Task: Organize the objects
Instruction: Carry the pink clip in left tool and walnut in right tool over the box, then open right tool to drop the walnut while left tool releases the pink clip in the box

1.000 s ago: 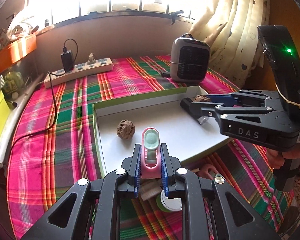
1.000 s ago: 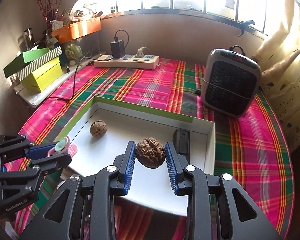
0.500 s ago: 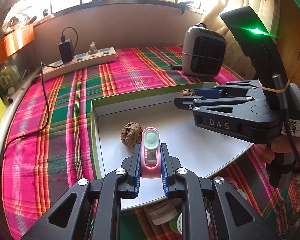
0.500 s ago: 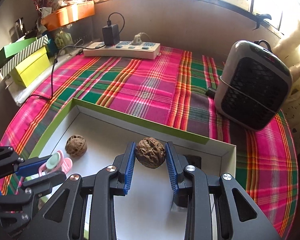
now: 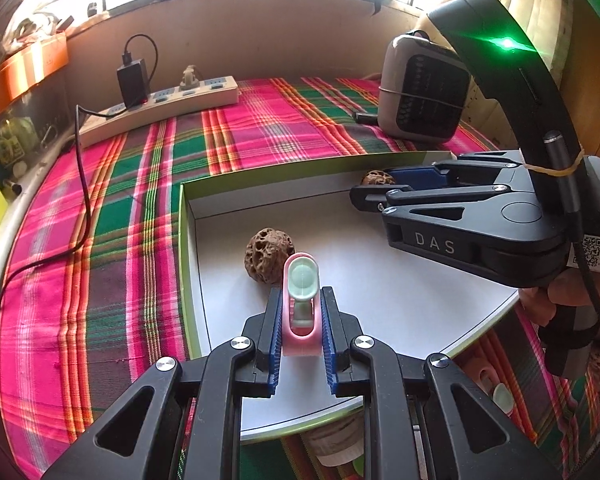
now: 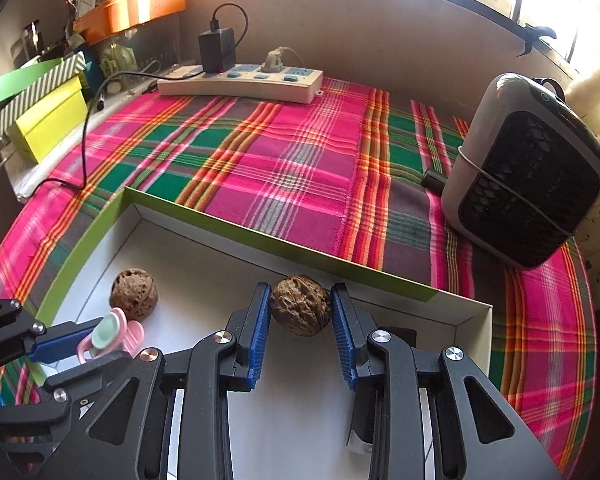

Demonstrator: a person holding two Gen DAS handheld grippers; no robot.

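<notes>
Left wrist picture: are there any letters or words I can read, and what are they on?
"DAS": raised letters on the side of the right gripper.
White sticker with a square code on that gripper's back end: its small print is too small to read.
Power strip, heater and box: no words I can read.
</notes>
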